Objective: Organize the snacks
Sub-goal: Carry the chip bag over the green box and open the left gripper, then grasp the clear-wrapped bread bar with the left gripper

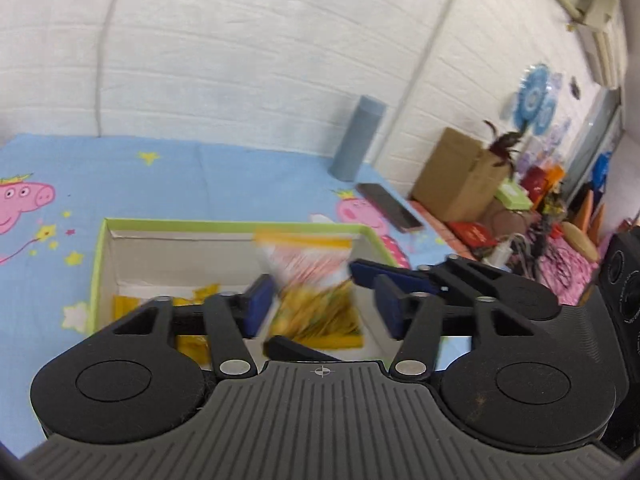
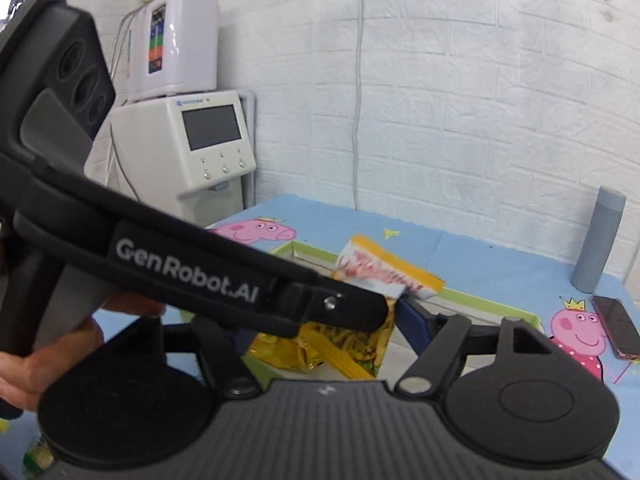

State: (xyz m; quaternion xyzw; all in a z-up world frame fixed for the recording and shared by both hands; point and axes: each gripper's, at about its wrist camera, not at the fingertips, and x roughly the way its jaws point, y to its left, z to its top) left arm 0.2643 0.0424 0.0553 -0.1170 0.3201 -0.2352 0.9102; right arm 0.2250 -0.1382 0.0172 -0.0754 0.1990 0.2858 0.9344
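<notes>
Snack bag (image 1: 316, 280) hangs over the box (image 1: 96, 276), pinched near its middle by the right gripper (image 1: 362, 276); left gripper (image 1: 320, 304) fingers stand apart around it. Loose foil could slip, or snag the box wall.

The snack bag (image 1: 310, 280) is smeared by motion blur, its print unreadable; in the right wrist view the left hand-held gripper (image 2: 384, 300) covers its middle. The green-rimmed box (image 1: 96, 276) is cut off low by gripper bodies; its contents are mostly hidden.
</notes>
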